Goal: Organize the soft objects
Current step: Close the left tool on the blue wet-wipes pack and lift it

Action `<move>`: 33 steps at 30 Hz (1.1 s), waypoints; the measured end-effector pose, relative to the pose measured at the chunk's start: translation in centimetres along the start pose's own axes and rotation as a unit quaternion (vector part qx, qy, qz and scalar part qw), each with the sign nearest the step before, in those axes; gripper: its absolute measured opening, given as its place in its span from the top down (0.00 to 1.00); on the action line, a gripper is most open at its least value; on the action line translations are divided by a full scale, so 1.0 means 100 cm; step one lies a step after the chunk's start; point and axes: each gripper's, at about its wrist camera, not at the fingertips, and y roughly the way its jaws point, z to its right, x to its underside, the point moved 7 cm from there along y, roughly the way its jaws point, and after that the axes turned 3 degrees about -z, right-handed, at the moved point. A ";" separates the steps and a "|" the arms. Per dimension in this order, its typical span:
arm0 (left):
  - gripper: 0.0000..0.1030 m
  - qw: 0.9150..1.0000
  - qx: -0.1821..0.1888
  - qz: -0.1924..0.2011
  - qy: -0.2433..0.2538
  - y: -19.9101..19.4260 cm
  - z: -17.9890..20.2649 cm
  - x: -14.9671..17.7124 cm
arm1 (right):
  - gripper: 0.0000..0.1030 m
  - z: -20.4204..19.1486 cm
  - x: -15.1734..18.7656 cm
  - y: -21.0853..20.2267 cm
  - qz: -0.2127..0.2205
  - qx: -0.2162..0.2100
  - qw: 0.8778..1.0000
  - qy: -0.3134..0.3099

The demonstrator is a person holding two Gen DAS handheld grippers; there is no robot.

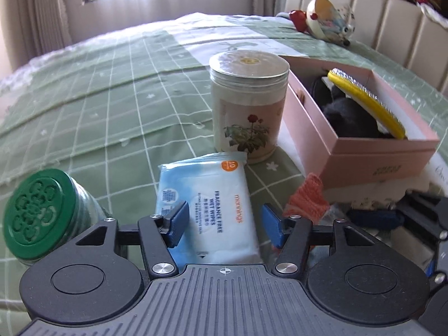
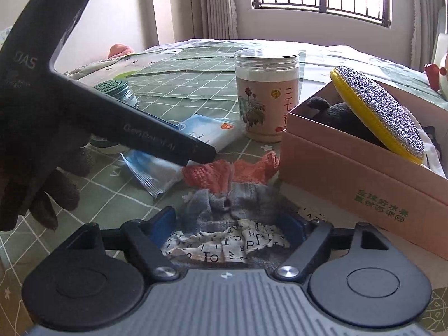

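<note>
A blue and white wet wipes pack lies on the green bed cover. My left gripper is open, its fingers on either side of the pack's near half. The pack also shows in the right wrist view, partly behind the left gripper's body. An orange and grey knitted sock and a letter-printed cloth lie in front of the pink box. My right gripper is open, its fingers on either side of the sock and cloth. The box holds a yellow scrub pad and a black soft item.
A tall jar with a flower label stands behind the wipes, next to the box. A green-lidded jar lies at the left. A toy rests by the padded headboard. The left hand wears a dark glove.
</note>
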 end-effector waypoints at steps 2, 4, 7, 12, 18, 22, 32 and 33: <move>0.38 0.999 -0.028 0.009 0.020 0.001 0.000 0.003 | 0.19 -0.001 0.001 0.001 0.000 0.005 1.000 -0.002; 0.38 0.998 -0.045 0.014 0.033 0.004 0.001 0.003 | 0.19 -0.002 0.001 0.001 0.001 0.007 1.000 -0.003; 0.37 0.998 -0.054 0.007 0.035 0.008 0.003 -0.001 | 0.17 -0.003 0.001 0.002 0.001 0.005 1.000 -0.002; 0.38 0.999 -0.038 -0.008 0.007 0.010 -0.005 -0.008 | 0.17 -0.004 0.001 0.002 0.001 0.005 1.000 -0.002; 0.39 0.999 -0.044 -0.014 0.016 0.007 -0.006 -0.002 | 0.17 -0.003 0.001 0.002 0.001 0.004 1.000 -0.001; 0.38 0.999 -0.035 -0.016 0.014 0.005 -0.004 0.001 | 0.16 -0.003 0.001 0.002 0.001 0.004 1.000 -0.001; 0.37 1.000 0.011 0.001 -0.009 0.001 -0.008 0.000 | 0.13 -0.003 0.002 0.003 -0.001 0.005 1.000 -0.003; 0.47 1.000 0.000 0.003 -0.008 0.000 -0.011 0.001 | 0.13 -0.003 0.002 0.003 -0.001 0.005 1.000 -0.003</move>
